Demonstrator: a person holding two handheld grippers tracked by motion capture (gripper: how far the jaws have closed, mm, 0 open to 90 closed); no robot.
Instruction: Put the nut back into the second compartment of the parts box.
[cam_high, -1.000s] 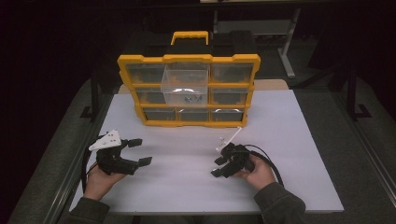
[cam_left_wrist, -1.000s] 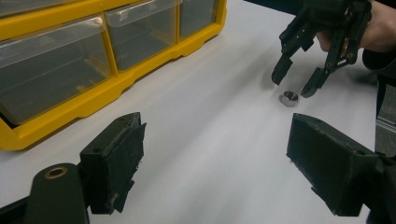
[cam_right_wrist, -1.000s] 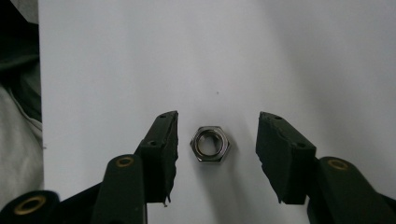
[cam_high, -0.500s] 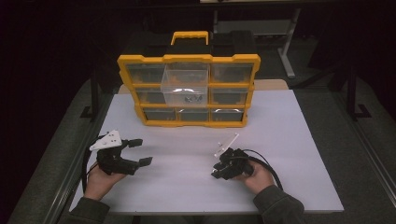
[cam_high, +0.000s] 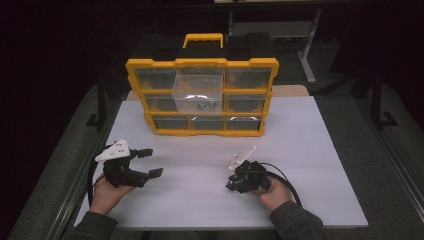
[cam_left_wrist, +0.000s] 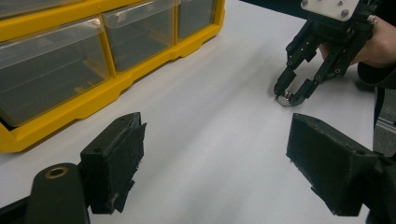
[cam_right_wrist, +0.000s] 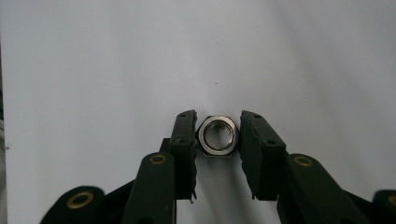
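Observation:
A steel hex nut (cam_right_wrist: 218, 134) lies on the white table sheet (cam_high: 200, 170), right of centre near the front. My right gripper (cam_right_wrist: 217, 144) points down at it; its jaws have just been closing, and both pads now press the nut's flat sides. The left gripper view shows that right gripper (cam_left_wrist: 292, 95) farther off with the nut (cam_left_wrist: 283, 99) at its tips on the sheet. My left gripper (cam_high: 150, 162) rests at the front left, held level, jaws wide open with nothing between them (cam_left_wrist: 215, 168).
A yellow parts organizer (cam_high: 200, 132) with clear drawers stands upright at the back of the sheet. Its top-middle drawer (cam_high: 197, 92) is pulled out and holds small metal parts. Cables trail from both grippers toward the front edge.
The right gripper's jaws have drawn together around the nut, and the gripper has shifted slightly. The left hand has stayed put.

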